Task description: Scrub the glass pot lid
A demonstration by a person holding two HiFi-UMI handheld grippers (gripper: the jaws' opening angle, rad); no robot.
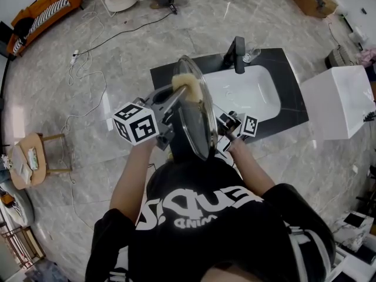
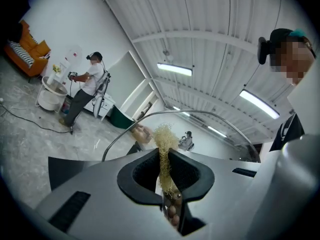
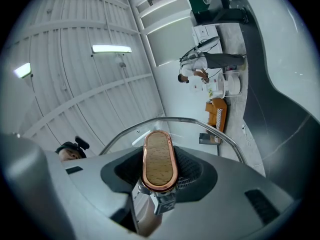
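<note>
I hold the glass pot lid [image 1: 198, 117] up on its edge over the black counter, in front of the white sink [image 1: 249, 94]. My right gripper [image 1: 228, 131] is shut on the lid's wood-and-copper handle [image 3: 160, 161], and the lid's metal rim [image 3: 192, 121] arcs behind it. My left gripper [image 1: 178, 97] is shut on a yellowish scrubber [image 1: 187, 83], which rests against the lid's left face near the top. In the left gripper view the scrubber [image 2: 164, 151] stands upright between the jaws, with the lid's rim [image 2: 200, 114] beyond it.
A black faucet [image 1: 238, 54] stands behind the sink. To the right is a white box [image 1: 339, 101], and at the left a small wooden stool [image 1: 30, 157]. Cables trail over the marble floor [image 1: 88, 81]. Another person [image 2: 87, 86] stands far off.
</note>
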